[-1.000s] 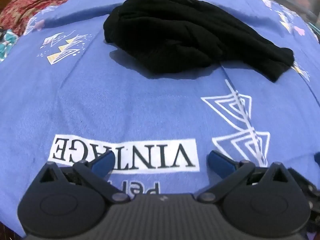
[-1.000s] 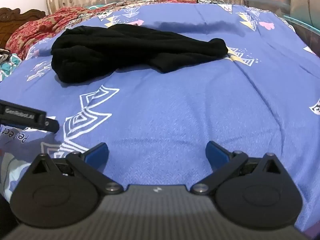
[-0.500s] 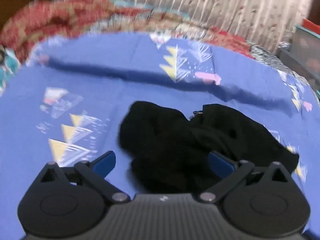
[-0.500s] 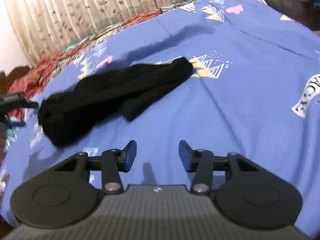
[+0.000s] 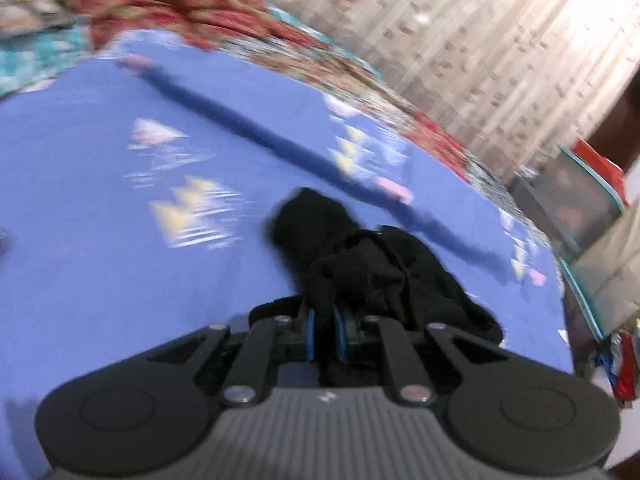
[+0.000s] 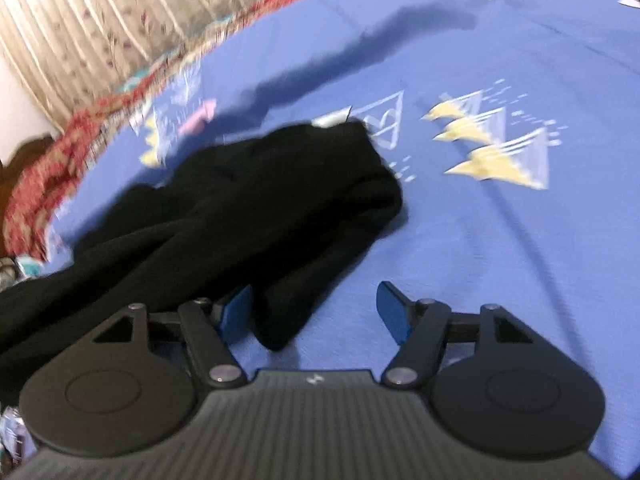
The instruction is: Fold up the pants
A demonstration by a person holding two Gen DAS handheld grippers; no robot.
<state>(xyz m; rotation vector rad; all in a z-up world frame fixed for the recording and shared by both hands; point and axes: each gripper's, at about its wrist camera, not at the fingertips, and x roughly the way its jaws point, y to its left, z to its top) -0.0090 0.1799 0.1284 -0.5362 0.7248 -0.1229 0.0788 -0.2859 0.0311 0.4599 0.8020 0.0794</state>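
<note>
Pants (image 6: 248, 200): black matt cloth, soft, crumpled. Bedsheet (image 6: 500, 248): blue printed cloth, fine woven texture. Right gripper (image 6: 316, 312): matt black plastic, ribbed grey body, blue pads, metal pivot pins. Curtain (image 5: 480, 52), upper right: pale patterned fabric.

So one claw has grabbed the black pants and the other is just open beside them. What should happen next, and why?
Probably the right gripper should close on the pants edge lying between its open fingers. The left gripper is already shut on the bunched fabric, and the pants are still crumpled on the blue bedsheet, so both ends need holding before spreading them flat.
</note>
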